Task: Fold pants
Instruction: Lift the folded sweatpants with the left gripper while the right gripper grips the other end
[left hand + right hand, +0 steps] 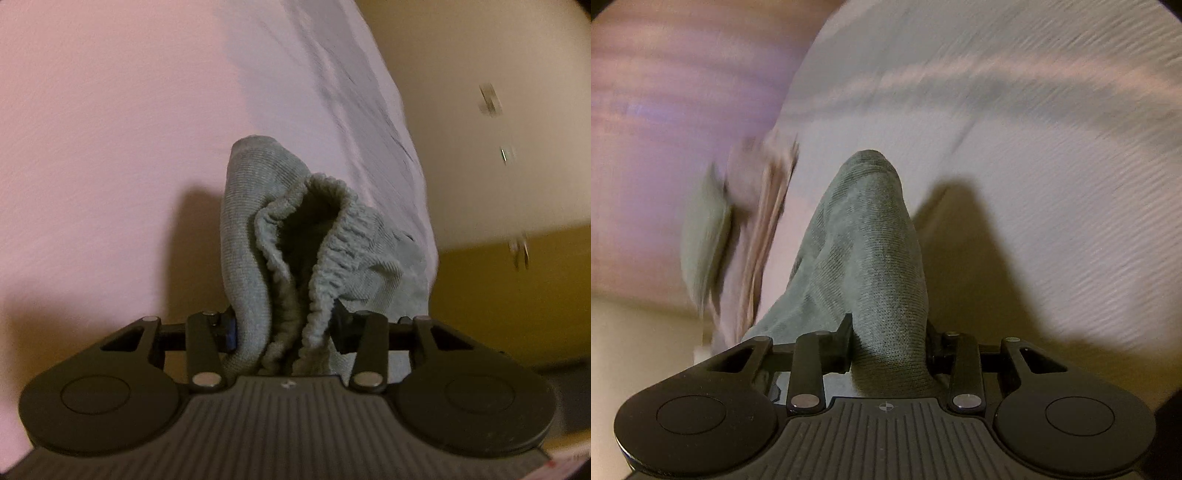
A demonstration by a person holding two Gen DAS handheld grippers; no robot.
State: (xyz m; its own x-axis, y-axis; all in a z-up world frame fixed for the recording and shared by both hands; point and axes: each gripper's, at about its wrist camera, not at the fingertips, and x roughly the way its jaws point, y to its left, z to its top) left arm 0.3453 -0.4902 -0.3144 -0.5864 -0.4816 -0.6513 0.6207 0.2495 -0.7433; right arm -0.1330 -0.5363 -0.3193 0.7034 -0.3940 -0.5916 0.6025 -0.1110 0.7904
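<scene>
left gripper: clamped partway shut on the bunched elastic waistband of the grey-green pants
right gripper: pinching another fold of the pants, cloth sticking up between the fingers
pants: lifted over the pink bedsheet
writing: can't spot any

Bare pink sheet left of tongs
</scene>
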